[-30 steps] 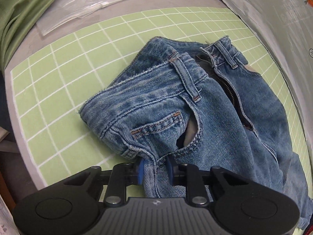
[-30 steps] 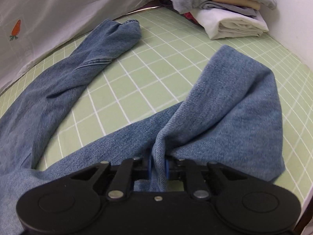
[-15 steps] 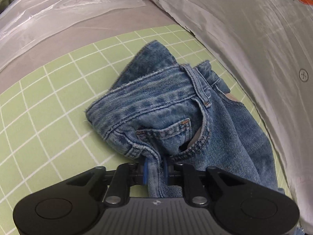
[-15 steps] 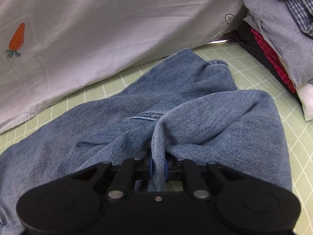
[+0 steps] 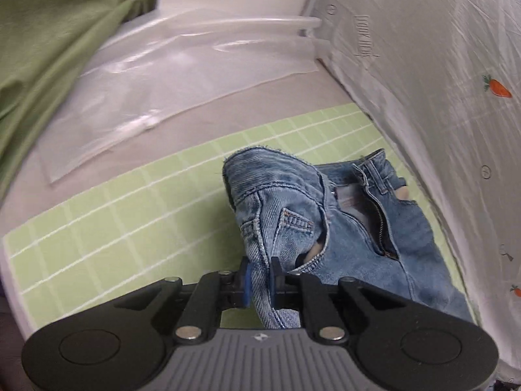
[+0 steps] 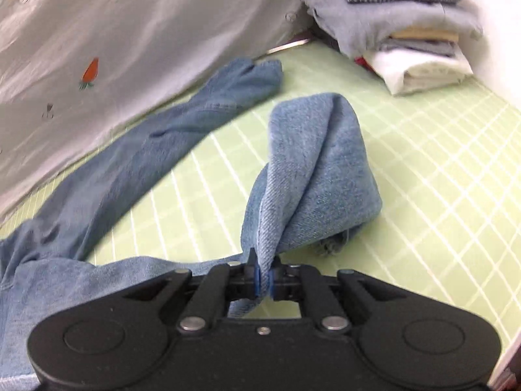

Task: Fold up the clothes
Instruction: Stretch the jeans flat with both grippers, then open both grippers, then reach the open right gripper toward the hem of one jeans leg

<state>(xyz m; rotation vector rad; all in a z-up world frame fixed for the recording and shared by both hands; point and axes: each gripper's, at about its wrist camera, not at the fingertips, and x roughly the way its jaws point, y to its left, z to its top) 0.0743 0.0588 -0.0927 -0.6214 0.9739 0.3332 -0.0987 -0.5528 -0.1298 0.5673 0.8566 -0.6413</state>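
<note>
While both grippers clamp denim, the jeans [image 5: 355, 228] lie on the green grid mat [image 5: 107, 228], stretched along the white sheet [image 5: 423, 65] with carrot prints. The left gripper [image 5: 259, 278] is clenched on the waist side seam beside the front pocket, and that corner is bunched and lifted toward the camera. The fabric is mid-blue, faded pale along the seams, with tan stitching. The fly is unzipped, its zipper teeth showing, and pale pocket lining peeks out at both pocket mouths. The waistband top edge is frayed and folded over.

From the right wrist view, the right gripper [image 6: 264, 278] is closed on the edge of one leg near the hem, the cuff pulled up into a soft cone with a frayed hem end resting on the mat. The other leg [image 6: 169, 143] lies flat, running along the foot of the sheet. A stack of folded clothes [image 6: 400, 32] sits at the mat's far corner. Clear plastic [image 5: 182, 81] and green cloth [image 5: 49, 32] lie beyond the mat in the left view.
</note>
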